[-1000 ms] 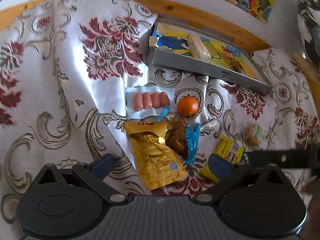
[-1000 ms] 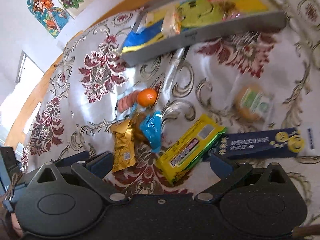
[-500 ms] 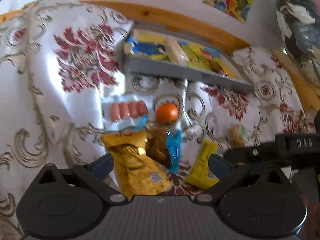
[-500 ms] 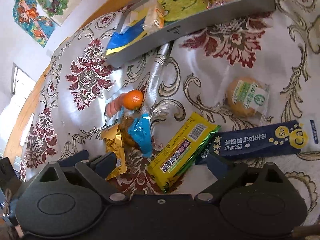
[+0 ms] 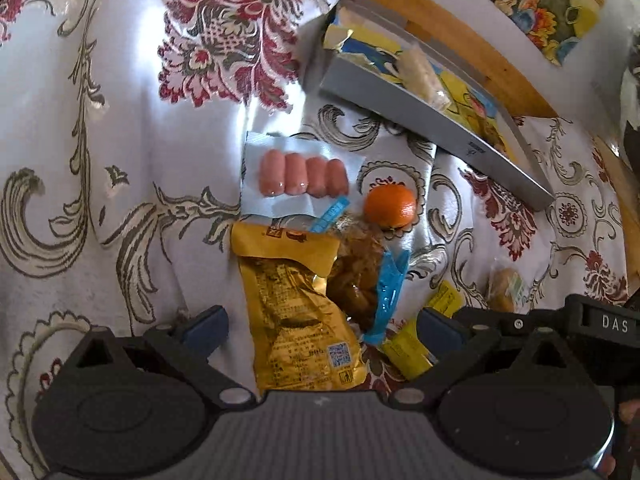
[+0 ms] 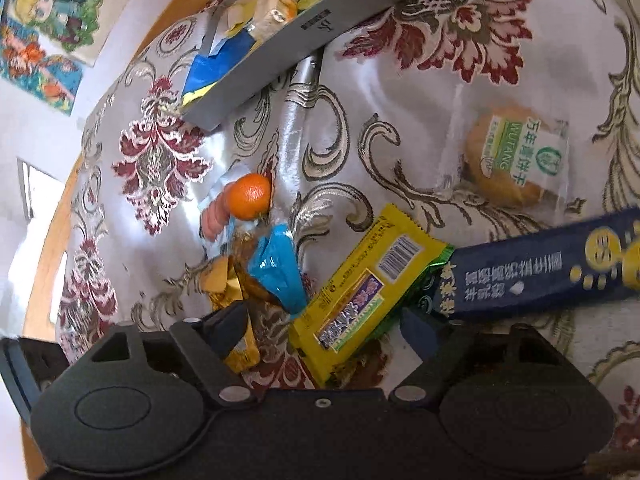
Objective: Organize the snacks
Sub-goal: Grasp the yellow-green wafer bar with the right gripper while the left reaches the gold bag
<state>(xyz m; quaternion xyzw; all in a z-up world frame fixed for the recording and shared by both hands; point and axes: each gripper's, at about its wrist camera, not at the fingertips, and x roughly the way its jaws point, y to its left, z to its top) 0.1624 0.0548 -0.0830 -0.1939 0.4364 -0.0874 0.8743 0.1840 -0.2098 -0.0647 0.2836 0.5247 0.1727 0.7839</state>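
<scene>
The left gripper is held wide over the gold bag, so it can be picked up. The right gripper is held wide around the yellow bar. One snack is already kept in the grey box behind; the rest are left on the cloth.

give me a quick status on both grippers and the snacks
Left gripper open over gold pouch. Right gripper open over yellow bar. Snacks loose on cloth; grey tray beyond. Nothing blocking.
</scene>
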